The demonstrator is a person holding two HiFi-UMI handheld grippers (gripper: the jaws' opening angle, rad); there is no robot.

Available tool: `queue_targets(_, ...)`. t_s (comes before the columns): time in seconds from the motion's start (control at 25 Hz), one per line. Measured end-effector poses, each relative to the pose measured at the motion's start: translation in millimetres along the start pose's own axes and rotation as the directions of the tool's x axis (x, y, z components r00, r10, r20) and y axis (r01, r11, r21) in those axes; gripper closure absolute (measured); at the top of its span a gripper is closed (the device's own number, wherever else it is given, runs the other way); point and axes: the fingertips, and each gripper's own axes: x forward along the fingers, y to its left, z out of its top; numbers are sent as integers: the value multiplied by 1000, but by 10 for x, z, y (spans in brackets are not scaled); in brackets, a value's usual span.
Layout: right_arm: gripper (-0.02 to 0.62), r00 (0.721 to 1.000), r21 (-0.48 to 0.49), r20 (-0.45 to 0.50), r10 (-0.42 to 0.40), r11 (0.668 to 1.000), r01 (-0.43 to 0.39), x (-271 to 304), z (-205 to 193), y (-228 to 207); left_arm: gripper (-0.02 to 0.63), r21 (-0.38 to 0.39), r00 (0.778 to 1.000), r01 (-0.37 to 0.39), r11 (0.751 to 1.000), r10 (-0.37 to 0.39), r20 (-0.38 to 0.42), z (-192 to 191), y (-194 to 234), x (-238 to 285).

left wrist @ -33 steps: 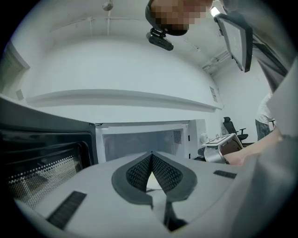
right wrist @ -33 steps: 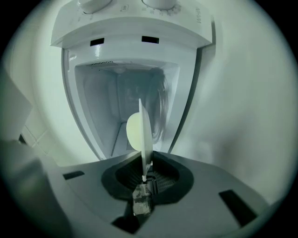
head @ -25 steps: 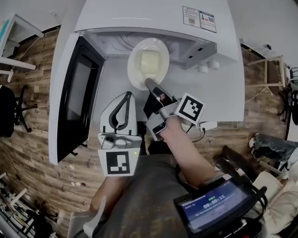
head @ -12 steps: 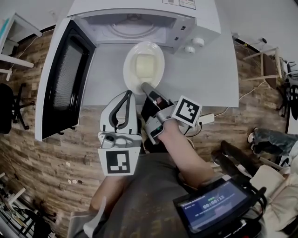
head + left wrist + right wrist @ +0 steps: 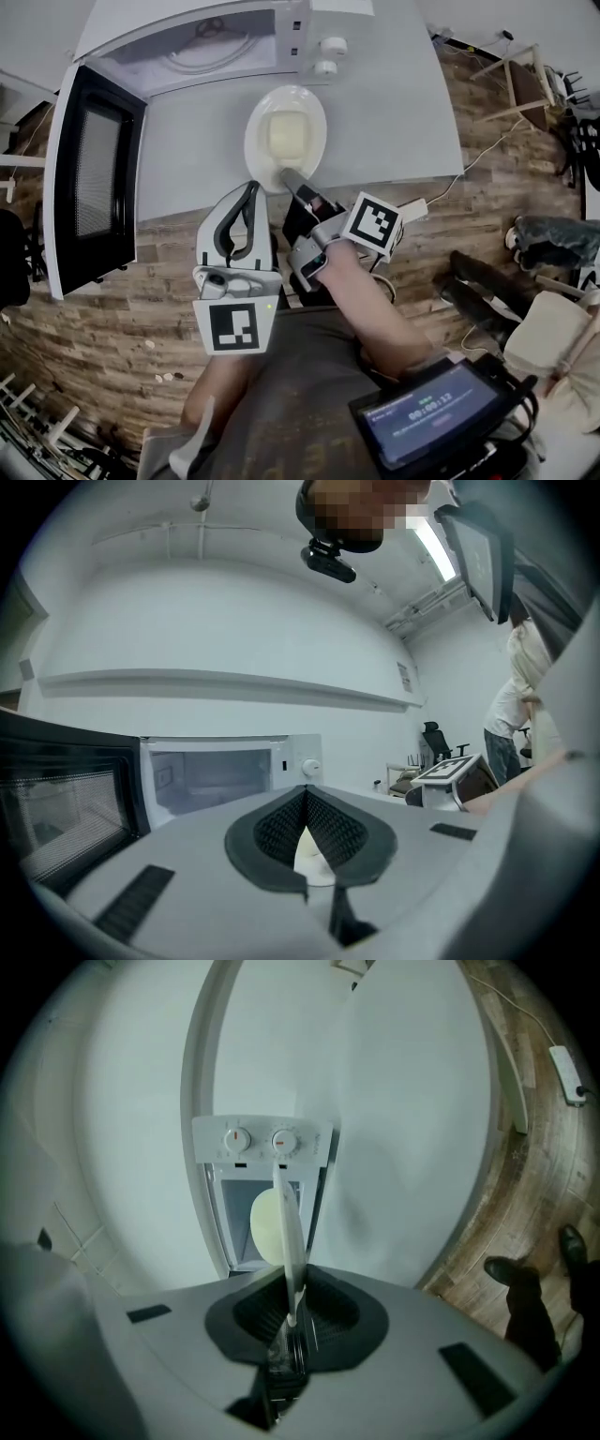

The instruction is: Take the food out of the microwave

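The microwave (image 5: 187, 33) stands at the far edge of the white tabletop (image 5: 384, 122), its door (image 5: 89, 178) swung wide to the left and its cavity bare. The plate (image 5: 258, 141) is outside it, over the tabletop just in front of the opening; whether it rests on the surface cannot be told. A pale yellow block of food (image 5: 286, 131) lies in the middle of the plate. The right tool (image 5: 289, 174) has its jaws clamped on the plate's near rim, and the right gripper view sees the plate edge-on, running up from between the pads toward the two knobs (image 5: 260, 1140). The left tool (image 5: 251, 187) hangs just left of the right one, near the plate but apart from it, jaws together at the tips and holding nothing.
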Motion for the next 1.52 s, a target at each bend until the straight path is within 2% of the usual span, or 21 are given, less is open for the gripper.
queue_targets(0.32, 546, 990, 18, 139, -20, 1000, 18, -552, 441, -156, 600, 11, 990, 140, 990, -140, 20, 102, -600, 245)
queue_targets(0.48, 546, 974, 47, 219, -54, 998, 45, -792, 675, -318, 600, 17, 975, 219, 976, -220, 37, 156, -879, 403)
queue_targets(0.8, 546, 949, 91, 300, -92, 994, 68, -1027, 984, -493, 600, 37, 949, 313, 949, -314, 33, 185, -1197, 627)
queue_targets(1.28, 537, 926, 168, 345, -154, 981, 101, -1035, 1294, -671, 600, 37, 934, 356, 934, -356, 12, 202, -1261, 988)
queue_targets(1.52, 534, 925, 192, 342, -167, 976, 105, -984, 1410, -713, 600, 30, 932, 362, 932, -362, 5, 200, -1271, 1174)
